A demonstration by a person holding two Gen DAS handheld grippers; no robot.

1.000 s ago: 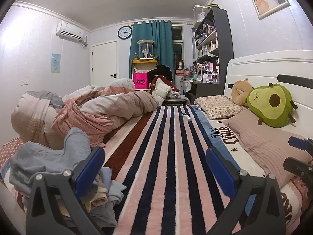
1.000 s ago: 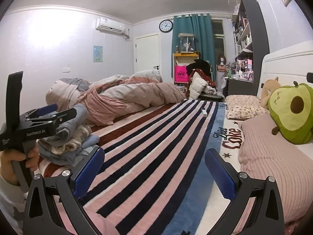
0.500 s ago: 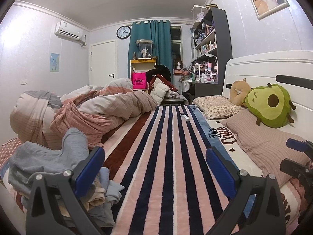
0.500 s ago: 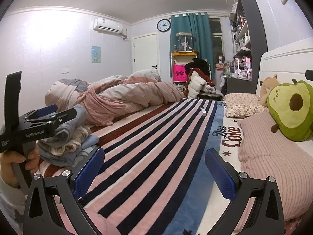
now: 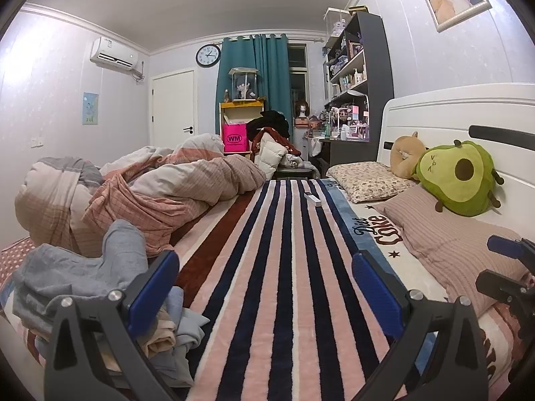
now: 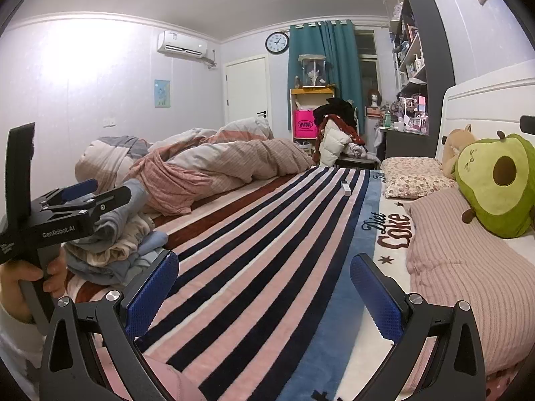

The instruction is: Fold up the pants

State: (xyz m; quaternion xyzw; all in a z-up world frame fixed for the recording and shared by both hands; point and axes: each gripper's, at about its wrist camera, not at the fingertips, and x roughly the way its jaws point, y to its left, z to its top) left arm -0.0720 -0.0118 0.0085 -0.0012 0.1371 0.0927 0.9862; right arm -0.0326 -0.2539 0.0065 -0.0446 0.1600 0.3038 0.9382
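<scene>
A heap of clothes (image 5: pixel 83 277), grey-blue and beige, lies at the near left of the striped bed cover (image 5: pixel 284 267); I cannot tell which piece is the pants. It also shows in the right wrist view (image 6: pixel 113 247). My left gripper (image 5: pixel 265 290) is open and empty, held above the cover, its left finger just beside the heap. It also shows from the side in the right wrist view (image 6: pixel 83 193). My right gripper (image 6: pixel 264 297) is open and empty over the stripes, to the right of the heap.
A bunched duvet (image 5: pixel 143 197) fills the far left of the bed. Pillows (image 5: pixel 444 234) and an avocado plush (image 5: pixel 458 177) lie along the white headboard on the right. A small white remote (image 5: pixel 312 198) lies on the stripes farther off.
Both views have shifted only slightly. Both grippers stay open and empty.
</scene>
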